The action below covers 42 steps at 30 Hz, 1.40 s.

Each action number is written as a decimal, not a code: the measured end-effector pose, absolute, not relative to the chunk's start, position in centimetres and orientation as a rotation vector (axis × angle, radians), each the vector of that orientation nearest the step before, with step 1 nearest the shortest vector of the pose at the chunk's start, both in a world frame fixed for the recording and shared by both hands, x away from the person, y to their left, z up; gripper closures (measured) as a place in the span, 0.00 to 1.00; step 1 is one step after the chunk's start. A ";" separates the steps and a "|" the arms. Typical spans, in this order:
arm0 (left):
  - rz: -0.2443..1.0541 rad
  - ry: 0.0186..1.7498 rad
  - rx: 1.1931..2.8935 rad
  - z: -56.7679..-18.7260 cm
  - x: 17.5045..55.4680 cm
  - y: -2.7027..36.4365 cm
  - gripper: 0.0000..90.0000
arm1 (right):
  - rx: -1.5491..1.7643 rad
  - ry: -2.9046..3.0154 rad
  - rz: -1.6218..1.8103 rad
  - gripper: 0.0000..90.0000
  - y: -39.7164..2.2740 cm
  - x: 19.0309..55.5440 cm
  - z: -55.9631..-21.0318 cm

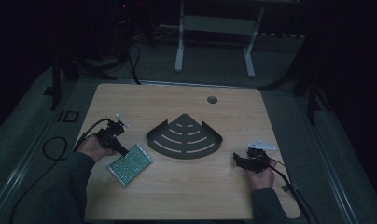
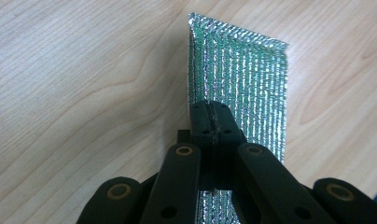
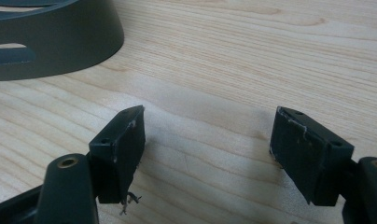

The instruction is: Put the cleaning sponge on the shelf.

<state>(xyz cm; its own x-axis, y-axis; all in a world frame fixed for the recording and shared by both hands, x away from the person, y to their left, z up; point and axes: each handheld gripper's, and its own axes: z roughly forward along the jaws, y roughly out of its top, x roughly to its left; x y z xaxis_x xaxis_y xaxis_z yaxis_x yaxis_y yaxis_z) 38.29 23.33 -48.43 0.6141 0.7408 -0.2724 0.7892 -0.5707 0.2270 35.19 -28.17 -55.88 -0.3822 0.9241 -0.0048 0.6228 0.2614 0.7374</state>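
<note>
A shiny silver-green foil pouch (image 1: 130,164) lies at the left front of the wooden table (image 1: 177,196). My left gripper (image 1: 125,151) is shut on the pouch's near edge; in the left gripper view the jaws meet over the foil pouch (image 2: 242,79), which stands tilted up from the wood. A dark quarter-round slotted rack (image 1: 184,137) sits in the middle of the table. My right gripper (image 1: 237,160) rests low at the right front, open, with nothing but bare wood between its pads (image 3: 121,149). The rack's curved wall (image 3: 60,46) shows at the upper left of the right gripper view.
A round cable hole (image 1: 212,99) sits near the table's far edge. Cables trail from both grippers off the table sides. A white metal frame (image 1: 214,28) stands on the floor beyond the table.
</note>
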 end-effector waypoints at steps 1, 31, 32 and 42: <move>-0.214 1.218 2.518 -47.9 38.3 23.3 1.00 | 1.400 2.100 0.920 0.29 -28.2 35.2 -55.9; -0.125 1.200 2.528 -43.7 38.9 23.2 1.00 | 1.400 2.100 0.920 0.29 -28.2 35.2 -55.9; -0.122 1.200 2.529 -43.5 38.9 23.2 1.00 | 1.400 2.100 0.920 0.29 -28.2 35.2 -55.9; -0.093 1.176 2.534 -42.0 39.5 22.6 1.00 | 1.399 2.101 0.921 0.29 -28.2 35.2 -55.9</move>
<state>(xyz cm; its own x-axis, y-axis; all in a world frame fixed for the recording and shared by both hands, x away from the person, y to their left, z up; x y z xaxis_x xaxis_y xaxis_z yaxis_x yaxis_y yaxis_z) 39.50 22.64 -41.98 0.6541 0.7291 -0.2014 0.7517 -0.5969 0.2806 35.20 -28.17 -55.88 -0.3835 0.9235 -0.0049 0.6222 0.2623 0.7376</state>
